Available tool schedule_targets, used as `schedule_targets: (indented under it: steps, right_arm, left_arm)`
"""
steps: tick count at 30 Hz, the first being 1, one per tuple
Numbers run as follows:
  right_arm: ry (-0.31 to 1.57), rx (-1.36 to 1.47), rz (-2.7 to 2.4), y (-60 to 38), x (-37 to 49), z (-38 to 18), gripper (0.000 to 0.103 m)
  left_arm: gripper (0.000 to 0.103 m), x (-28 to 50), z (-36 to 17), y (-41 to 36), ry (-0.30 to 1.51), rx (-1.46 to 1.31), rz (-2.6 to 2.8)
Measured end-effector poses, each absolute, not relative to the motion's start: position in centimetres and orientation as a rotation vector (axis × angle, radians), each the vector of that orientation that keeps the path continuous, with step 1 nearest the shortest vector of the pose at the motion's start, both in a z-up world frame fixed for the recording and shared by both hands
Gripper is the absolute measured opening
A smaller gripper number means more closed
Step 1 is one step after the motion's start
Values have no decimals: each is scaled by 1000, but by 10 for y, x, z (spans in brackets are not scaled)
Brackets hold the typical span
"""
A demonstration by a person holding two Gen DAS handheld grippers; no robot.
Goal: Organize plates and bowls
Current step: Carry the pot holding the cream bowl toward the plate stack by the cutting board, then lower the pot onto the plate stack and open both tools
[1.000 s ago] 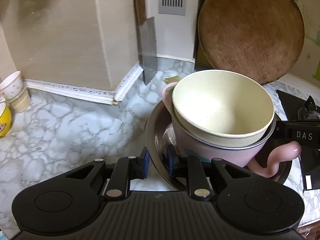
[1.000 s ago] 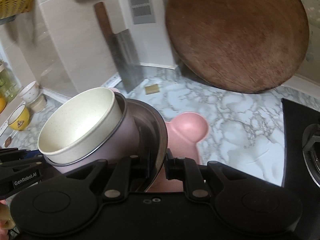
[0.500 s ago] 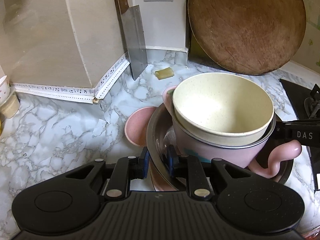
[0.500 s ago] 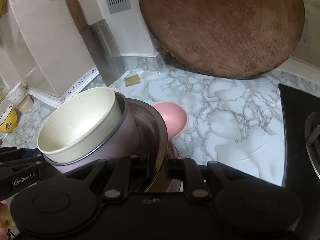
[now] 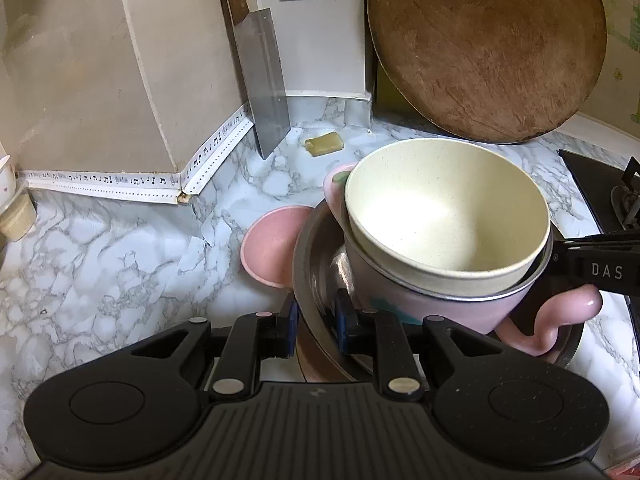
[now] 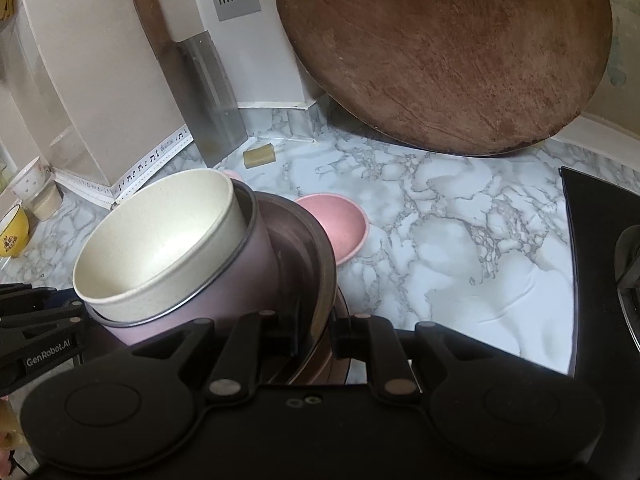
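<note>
Marble-patterned counter [image 5: 120,256] runs back to a beige wall, where a cleaver [image 5: 266,84] leans blade-down in the corner and a big round wooden board [image 5: 486,46] stands propped against the wall. A small yellowish block [image 5: 324,145] lies on the counter just before the cleaver, and a black stove edge [image 6: 600,264] borders the right side. Small cups [image 6: 28,188] sit far off at the left. Near the cameras, a cream bowl [image 5: 444,216] is nested in a pink mug [image 5: 436,308], which stands tilted inside a steel bowl [image 5: 316,280]. The left gripper [image 5: 314,322] pinches the steel bowl's near rim, one pad on each side; the right gripper [image 6: 316,334] pinches the opposite rim the same way. A pink dish [image 6: 340,228] lies on the counter just beyond and partly under the stack, which hides most of it from both views.
</note>
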State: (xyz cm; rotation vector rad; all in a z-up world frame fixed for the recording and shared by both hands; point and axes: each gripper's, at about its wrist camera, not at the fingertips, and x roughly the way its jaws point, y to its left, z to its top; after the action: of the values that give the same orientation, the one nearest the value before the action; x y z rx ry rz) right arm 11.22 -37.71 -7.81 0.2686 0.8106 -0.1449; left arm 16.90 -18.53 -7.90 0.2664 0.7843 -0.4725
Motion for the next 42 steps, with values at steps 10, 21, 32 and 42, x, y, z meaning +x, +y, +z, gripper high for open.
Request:
schedule_targets:
  steps: [10, 21, 32, 42]
  right_arm:
    - [812, 245, -162, -373, 112, -79, 16]
    - [798, 255, -184, -376, 103, -74, 19]
    - [729, 240, -202, -372, 76, -46, 23]
    - [654, 211, -140, -344, 45, -19, 28]
  left_arm:
    - [18, 165, -81, -185, 782, 273, -472]
    - [18, 164, -77, -178, 806, 251, -489]
    - [32, 154, -63, -159, 783, 233, -505]
    - [56, 131, -38, -128, 719, 202, -522]
